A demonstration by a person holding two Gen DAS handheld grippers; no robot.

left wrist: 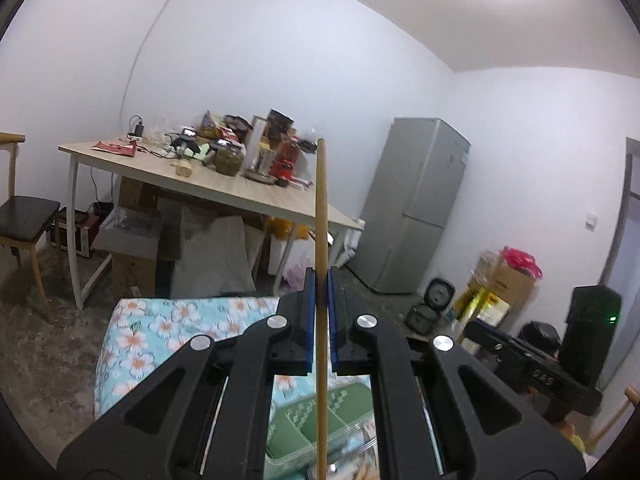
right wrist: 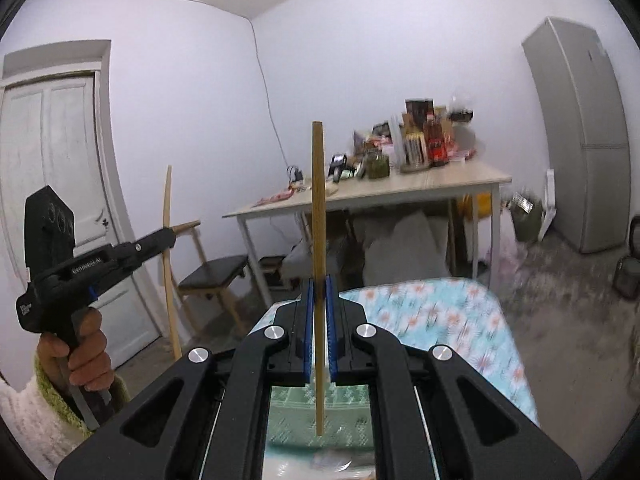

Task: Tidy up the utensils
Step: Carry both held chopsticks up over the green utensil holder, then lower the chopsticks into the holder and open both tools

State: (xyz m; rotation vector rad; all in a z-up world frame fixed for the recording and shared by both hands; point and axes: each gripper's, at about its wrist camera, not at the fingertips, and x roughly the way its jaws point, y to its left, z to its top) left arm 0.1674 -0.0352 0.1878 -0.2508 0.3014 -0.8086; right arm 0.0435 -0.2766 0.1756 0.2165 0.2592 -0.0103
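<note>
My left gripper is shut on a wooden chopstick that stands nearly upright between its blue pads. It shows again in the right wrist view as the left gripper with its chopstick, held in a person's hand. My right gripper is shut on a second wooden chopstick, also upright. Below both grippers lies a green divided organizer tray, seen also as the tray, on a floral cloth.
A wooden table crowded with jars and packets stands ahead, boxes and bags beneath it. A grey fridge is at the right, a chair at the left. A white door is behind the left gripper. Boxes and pots sit on the floor.
</note>
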